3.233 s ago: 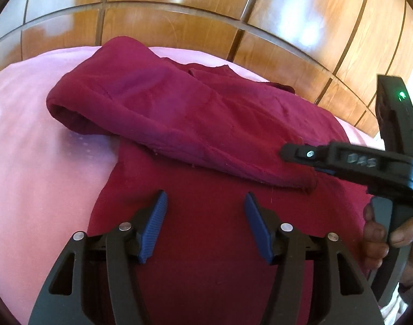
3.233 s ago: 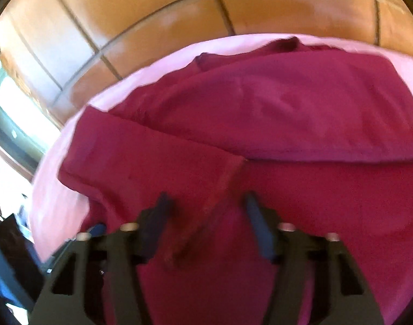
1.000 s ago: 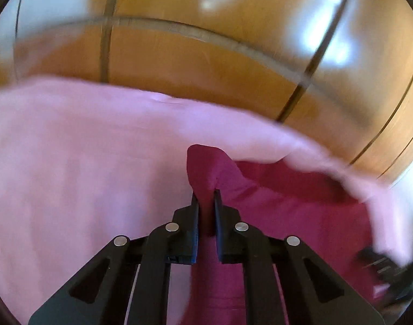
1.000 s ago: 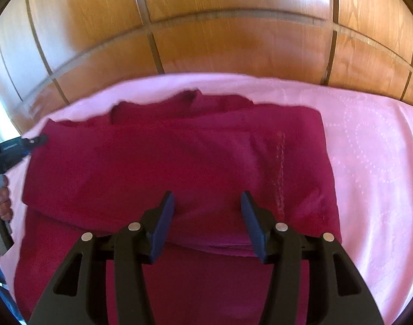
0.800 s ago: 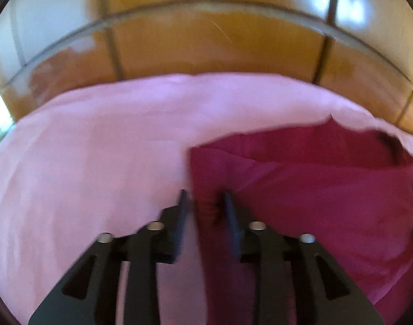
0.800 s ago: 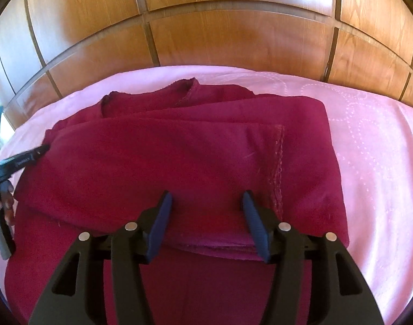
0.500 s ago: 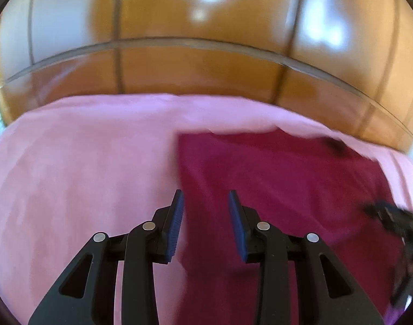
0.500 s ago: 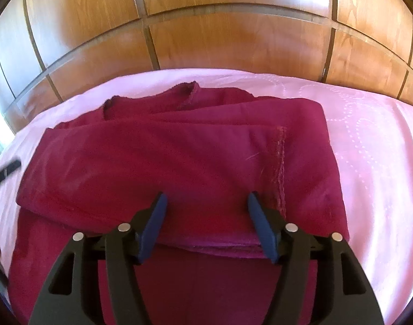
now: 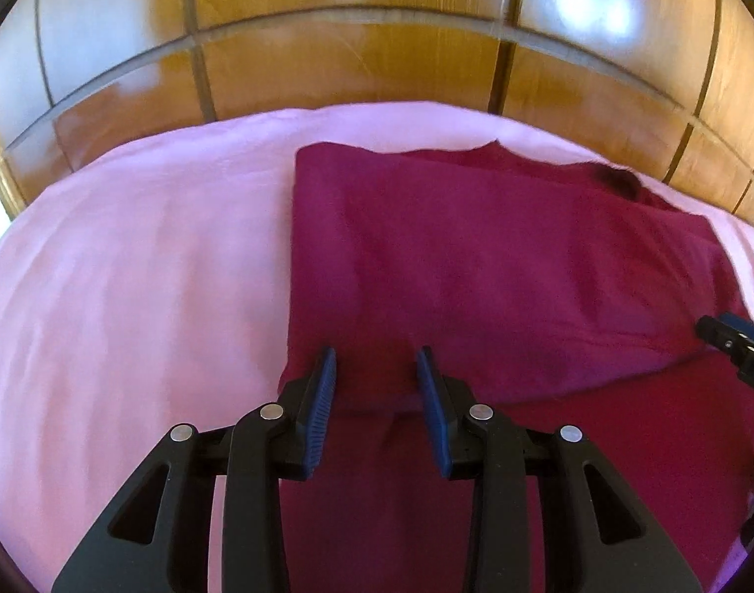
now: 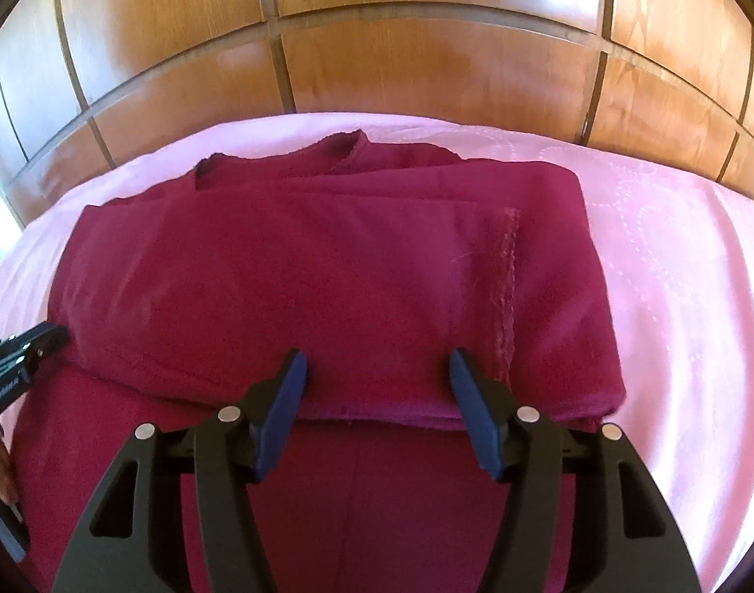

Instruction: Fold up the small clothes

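A dark red garment [image 9: 476,272] lies on the pink sheet, its upper part folded flat over the lower part. In the left wrist view my left gripper [image 9: 375,360] stands open over the near left corner of the folded layer, its pads clear of the cloth. The right wrist view shows the same garment [image 10: 327,272] with a stitched hem at the right. My right gripper [image 10: 378,360] hovers over the near edge of the fold; its jaws are closing and the pads press on nothing. Each gripper's tip shows at the side of the other's view.
A pink bed sheet [image 9: 130,272] spreads to the left of the garment and, in the other view, the sheet [image 10: 673,272] spreads to the right. A glossy wooden panelled headboard [image 10: 426,74] rises behind the bed. A person's fingers [image 10: 1,474] show at the left edge.
My left gripper let go of the garment's folded edge, opened, and drew back to the fold's near left corner. The fold now lies flat. My right gripper stayed put, jaws a little wider.
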